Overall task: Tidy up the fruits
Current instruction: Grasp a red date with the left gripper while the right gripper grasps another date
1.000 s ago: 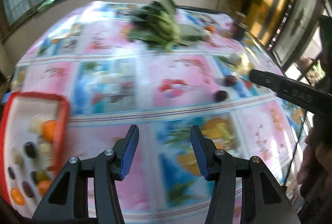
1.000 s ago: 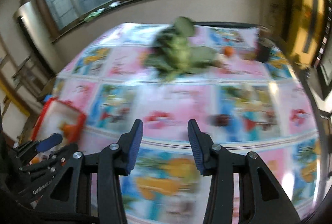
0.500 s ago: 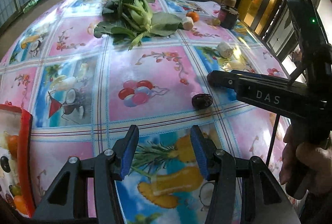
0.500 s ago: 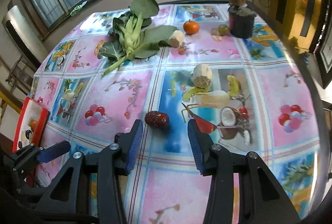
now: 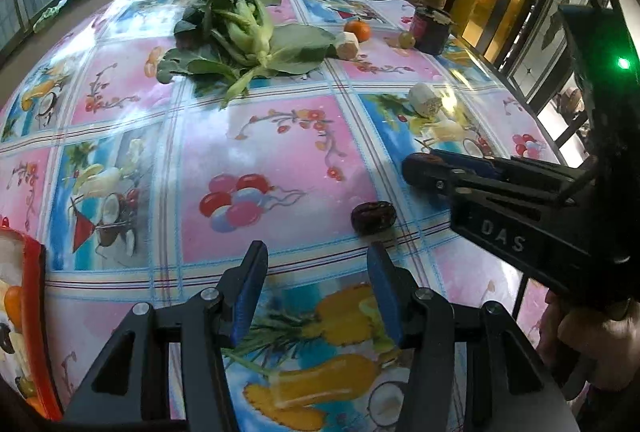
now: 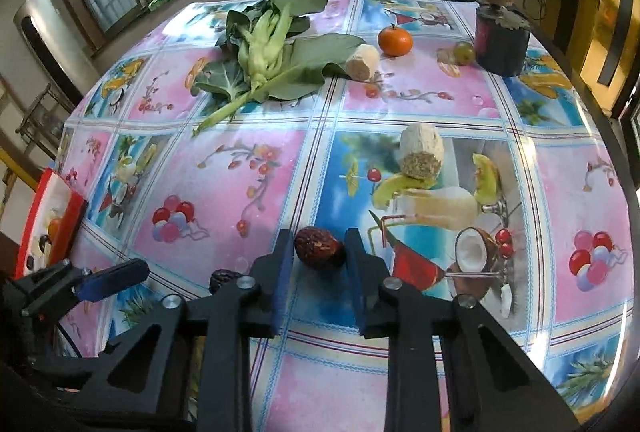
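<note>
A wrinkled red date (image 6: 320, 247) lies on the fruit-print tablecloth (image 6: 224, 184). My right gripper (image 6: 318, 244) is closing on it, with a blue pad pressed against each side. A second dark date (image 5: 373, 218) sits just ahead and right of my left gripper (image 5: 312, 264), which is open and holds nothing. In the right wrist view that second date (image 6: 224, 278) peeks out behind my right gripper's left finger. The red-rimmed tray (image 5: 34, 312) holding several fruits is at the left edge. In the left wrist view my right gripper (image 5: 420, 168) reaches in from the right.
Leafy greens (image 6: 272, 48) lie at the back of the table, with an orange (image 6: 395, 40), a grape (image 6: 464, 52) and a dark jar (image 6: 502, 40). Two pale root chunks (image 6: 422, 152) (image 6: 362, 62) lie mid-table. A hand (image 5: 592, 344) holds the right tool.
Both grippers came down toward the table. The right jaws, open with the date ahead of them half a second ago, have closed around it. The left jaws stayed open.
</note>
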A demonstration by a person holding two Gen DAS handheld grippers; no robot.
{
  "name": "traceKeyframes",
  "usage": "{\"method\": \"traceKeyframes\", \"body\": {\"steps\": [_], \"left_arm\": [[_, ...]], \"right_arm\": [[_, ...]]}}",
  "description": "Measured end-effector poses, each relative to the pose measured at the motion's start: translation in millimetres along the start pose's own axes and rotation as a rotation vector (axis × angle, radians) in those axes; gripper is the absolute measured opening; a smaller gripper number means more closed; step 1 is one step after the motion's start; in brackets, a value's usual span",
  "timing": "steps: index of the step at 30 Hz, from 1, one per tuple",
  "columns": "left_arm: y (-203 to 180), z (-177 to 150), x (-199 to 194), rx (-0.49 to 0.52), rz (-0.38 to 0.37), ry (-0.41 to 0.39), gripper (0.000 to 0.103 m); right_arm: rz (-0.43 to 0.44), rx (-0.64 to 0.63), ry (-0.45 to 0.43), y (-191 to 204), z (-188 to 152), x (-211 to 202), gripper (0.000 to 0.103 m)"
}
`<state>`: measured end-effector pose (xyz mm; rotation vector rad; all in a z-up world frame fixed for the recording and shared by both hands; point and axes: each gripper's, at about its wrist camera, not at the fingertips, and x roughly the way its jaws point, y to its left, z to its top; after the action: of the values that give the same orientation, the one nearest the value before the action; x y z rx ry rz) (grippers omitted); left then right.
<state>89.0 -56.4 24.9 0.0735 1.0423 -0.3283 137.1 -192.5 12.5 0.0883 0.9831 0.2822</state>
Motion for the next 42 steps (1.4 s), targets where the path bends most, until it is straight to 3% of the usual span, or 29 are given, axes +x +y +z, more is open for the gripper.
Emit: {"method": "traceKeyframes", "body": {"steps": [6, 9, 17, 23, 31, 42], "left_arm": [[-14, 8, 6, 0.003, -0.045, -0.008, 0.052], [-27, 13, 12, 0.070, -0.032, -0.023, 0.051], [-30, 16, 22, 0.139, -0.019, -0.029, 0.027], [-29, 13, 20, 0.159, 0.002, -0.039, 0.026], [-22, 9, 11, 0.131, -0.001, -0.031, 0.026], [-1, 2, -21, 0.012, 0.077, -0.061, 0.026]], "right_arm": [[-0.022, 0.037, -0.010, -15, -7, -9, 0.024], [-0.036, 0.068, -0.013, -31, -13, -16, 0.024], [-0.041, 0.170, -0.017, -51, -16, -23, 0.024], [-0.042, 0.213, -0.027, -52, -18, -24, 0.024], [-0.041, 0.226, -0.034, -52, -18, -24, 0.024], [-0.035, 0.202, -0.026, -42, -23, -27, 0.024]]}}
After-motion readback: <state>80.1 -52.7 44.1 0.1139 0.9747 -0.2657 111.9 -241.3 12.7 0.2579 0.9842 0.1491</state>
